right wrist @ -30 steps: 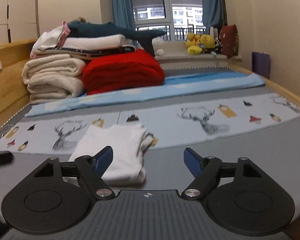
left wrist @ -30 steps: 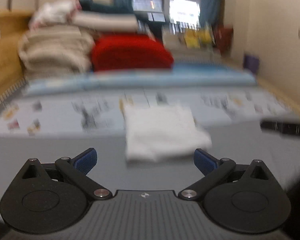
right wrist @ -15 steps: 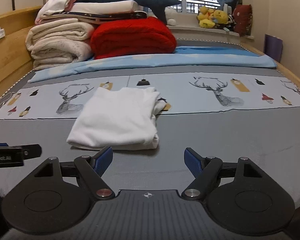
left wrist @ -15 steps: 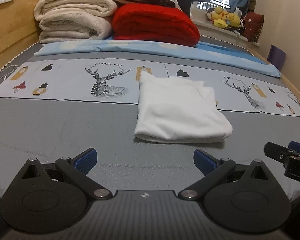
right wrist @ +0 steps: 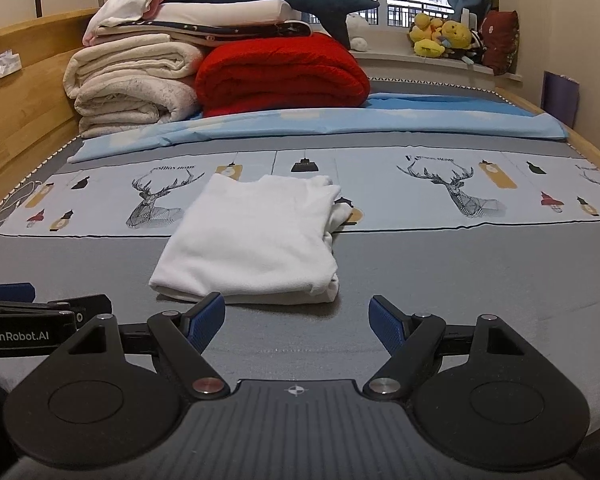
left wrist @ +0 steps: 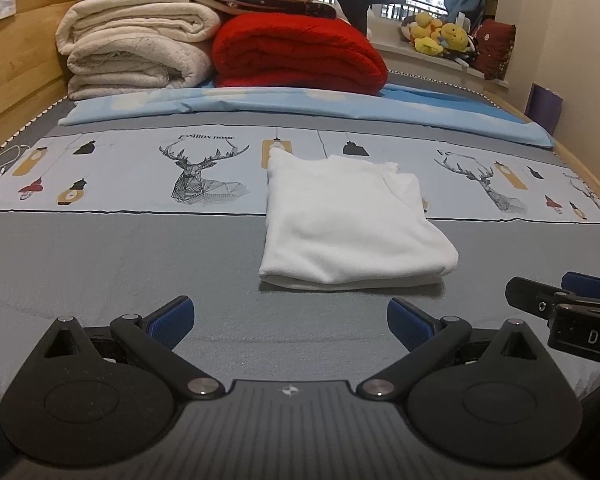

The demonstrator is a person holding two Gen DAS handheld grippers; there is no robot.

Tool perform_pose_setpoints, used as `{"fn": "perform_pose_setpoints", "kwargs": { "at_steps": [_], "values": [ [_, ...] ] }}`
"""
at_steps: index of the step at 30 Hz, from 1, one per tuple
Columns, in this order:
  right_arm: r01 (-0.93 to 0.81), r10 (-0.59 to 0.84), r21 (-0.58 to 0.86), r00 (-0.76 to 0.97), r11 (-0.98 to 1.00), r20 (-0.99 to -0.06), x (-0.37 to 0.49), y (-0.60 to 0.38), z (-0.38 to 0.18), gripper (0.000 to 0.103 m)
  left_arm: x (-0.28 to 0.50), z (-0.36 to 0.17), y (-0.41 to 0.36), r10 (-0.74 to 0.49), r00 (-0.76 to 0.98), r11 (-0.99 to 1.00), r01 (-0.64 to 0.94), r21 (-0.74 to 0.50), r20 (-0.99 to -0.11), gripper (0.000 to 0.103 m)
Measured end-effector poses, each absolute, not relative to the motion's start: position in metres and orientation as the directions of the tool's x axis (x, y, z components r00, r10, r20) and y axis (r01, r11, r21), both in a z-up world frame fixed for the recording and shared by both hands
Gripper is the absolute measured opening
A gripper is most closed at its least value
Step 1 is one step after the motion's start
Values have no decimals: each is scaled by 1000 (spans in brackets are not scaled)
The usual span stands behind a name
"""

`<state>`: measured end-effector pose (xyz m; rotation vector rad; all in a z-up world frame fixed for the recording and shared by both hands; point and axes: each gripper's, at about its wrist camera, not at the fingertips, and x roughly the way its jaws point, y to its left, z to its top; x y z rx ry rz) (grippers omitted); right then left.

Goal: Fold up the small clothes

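A small white garment (left wrist: pixel 348 220) lies folded into a flat rectangle on the grey bed cover; it also shows in the right wrist view (right wrist: pixel 256 240). My left gripper (left wrist: pixel 290 322) is open and empty, just short of the garment's near edge. My right gripper (right wrist: pixel 298 322) is open and empty, also just short of the near edge, toward the garment's right side. The right gripper shows at the right edge of the left wrist view (left wrist: pixel 572 308). The left gripper shows at the left edge of the right wrist view (right wrist: pixel 28 312).
A stack of cream blankets (left wrist: pixel 140 44) and a red blanket (left wrist: pixel 296 56) stand at the head of the bed, behind a blue sheet (left wrist: pixel 300 104). A wooden bed frame (left wrist: pixel 16 60) runs along the left. Plush toys (right wrist: pixel 444 38) sit on the windowsill.
Both grippers have drawn back and lowered toward the near edge of the bed, so the folded garment sits farther ahead. Both stayed open.
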<state>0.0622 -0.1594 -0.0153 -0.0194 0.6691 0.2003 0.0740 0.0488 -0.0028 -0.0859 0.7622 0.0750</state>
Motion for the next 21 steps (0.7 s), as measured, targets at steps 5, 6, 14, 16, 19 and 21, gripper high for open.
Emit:
{"fn": "perform_pose_setpoints", "kwargs": {
  "at_steps": [5,6,14,16,19,21],
  "values": [
    [-192,179,46,765,980,-619,62,-160,-16,80,74,-3,48,25,723,995,-84,-52,-690,103],
    [-194,180,45,764,980,-619,62,-159,-16,80,74,-3,47,24,723,995,-82,-51,-691,103],
    [-199,179,39,760,979,-624,63,-156,-17,81,76,-5,47,15,719,996,-74,-54,-695,103],
    [-199,179,39,759,979,-626,63,-155,-18,81,76,-5,47,14,718,996,-72,-55,-696,103],
    [-201,179,38,757,979,-628,63,-154,-18,81,77,-5,47,13,718,996,-72,-55,-696,103],
    [-201,180,39,757,979,-628,63,-154,-18,81,77,-5,47,13,718,996,-72,-56,-696,103]
  ]
}}
